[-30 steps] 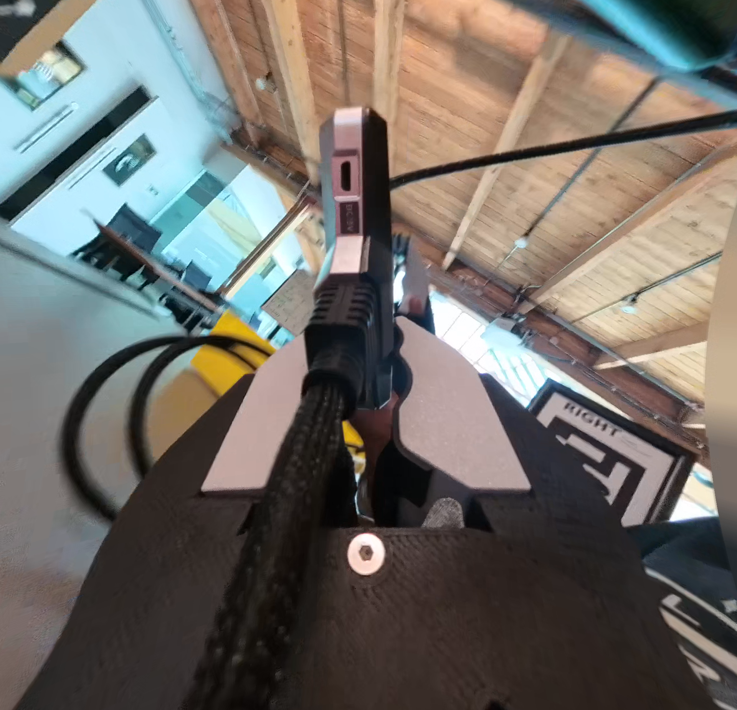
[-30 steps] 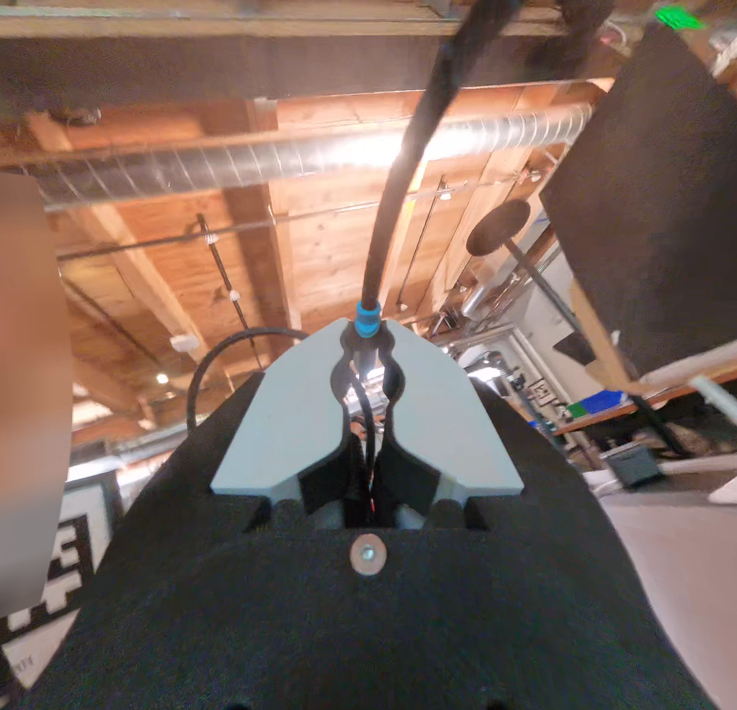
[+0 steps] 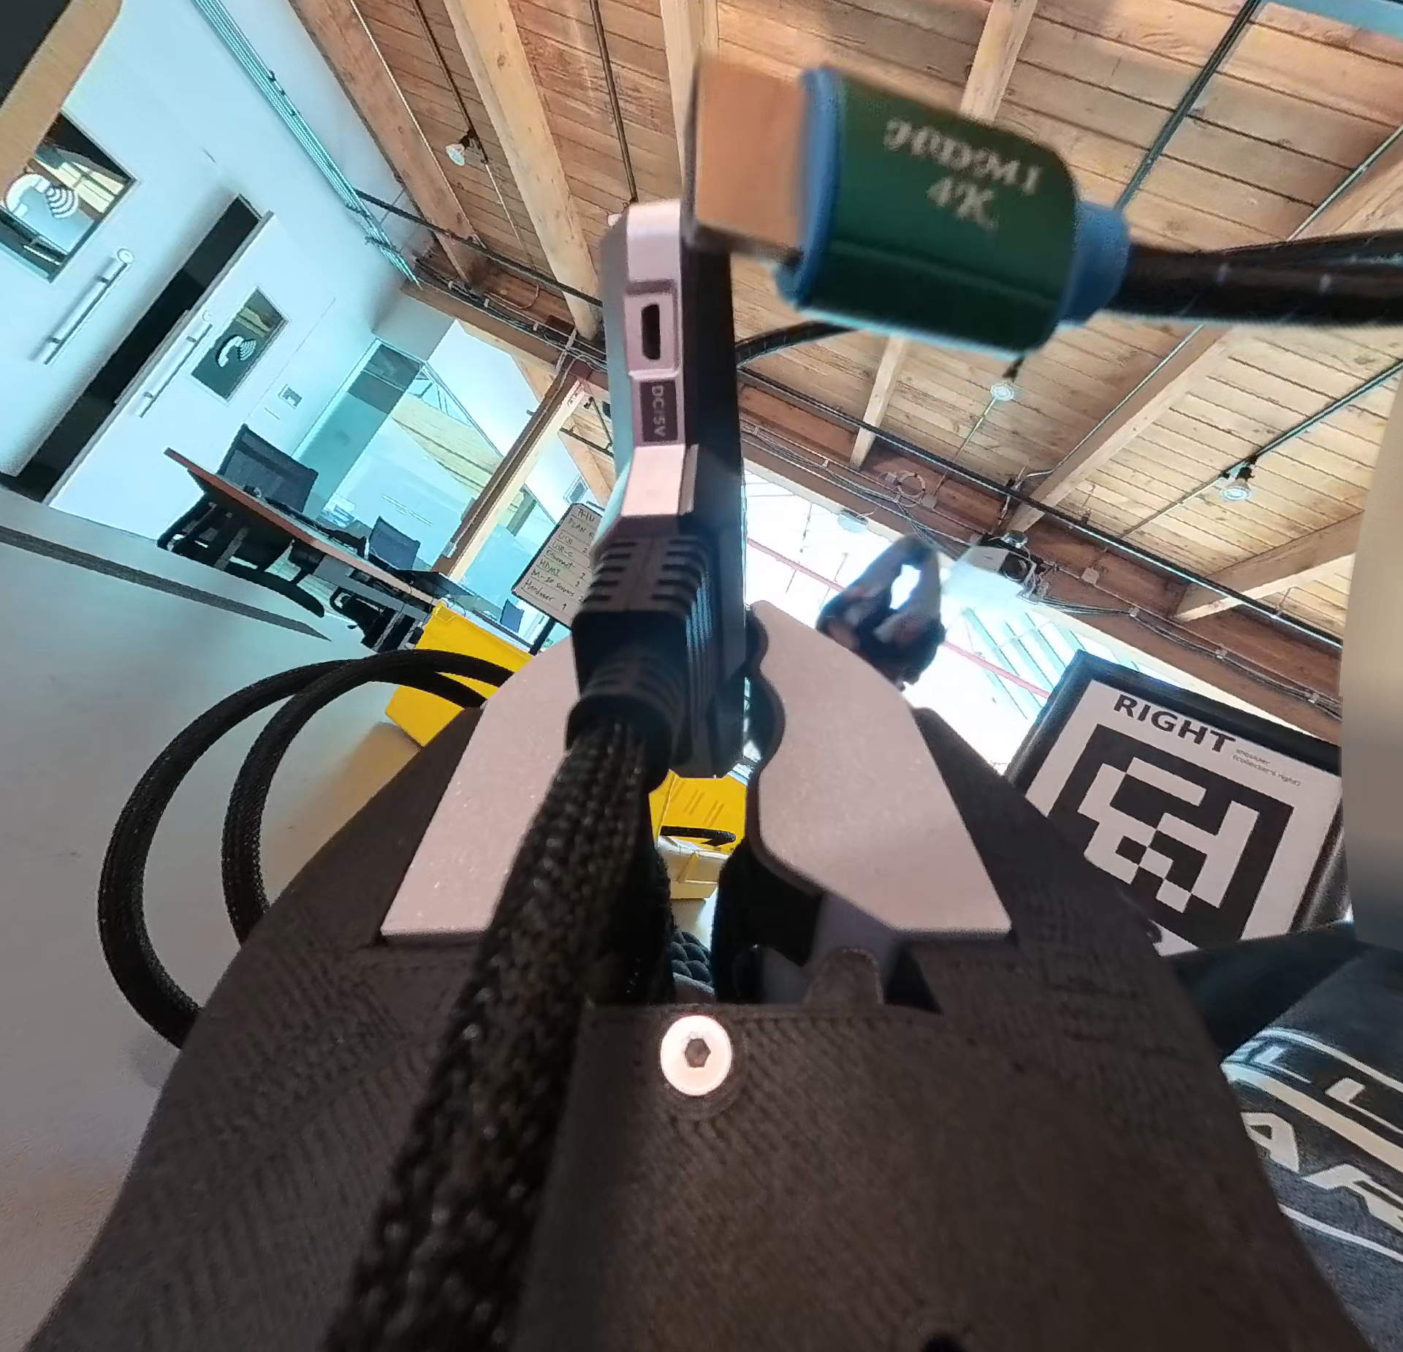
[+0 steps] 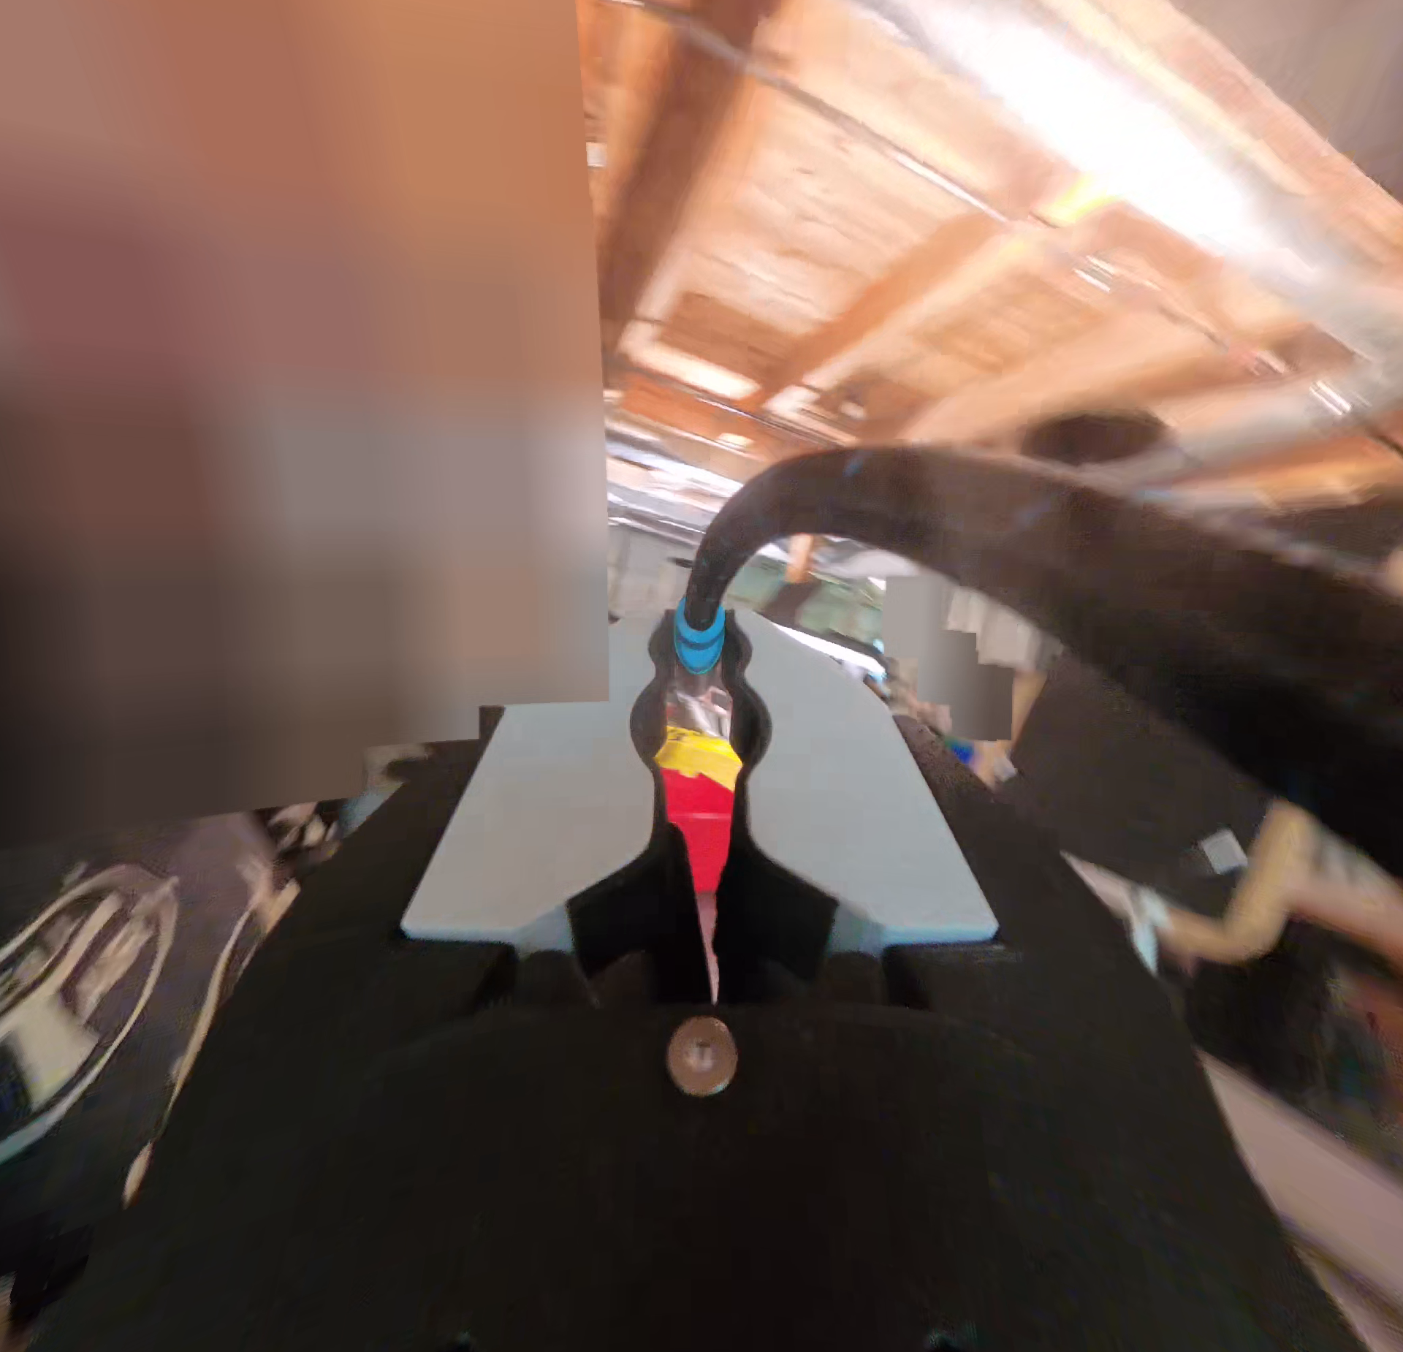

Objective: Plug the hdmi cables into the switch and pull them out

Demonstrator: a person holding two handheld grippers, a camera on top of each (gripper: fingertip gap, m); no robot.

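Two grippers are in my feeds. My left gripper (image 3: 748,678) is clamped on the HDMI switch (image 3: 676,404), which stands upright with a black braided cable (image 3: 547,860) plugged into its lower end. My right gripper (image 4: 702,632) pinches the blue collar of a second cable (image 4: 987,549). Its green plug (image 3: 926,207) sits at the switch's top edge; whether it is seated I cannot tell.

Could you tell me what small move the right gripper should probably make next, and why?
Probably ease the green-shelled plug toward the switch held in the left gripper: its metal tip hangs near the switch's top end, seemingly not seated, while the right gripper clamps its cable.
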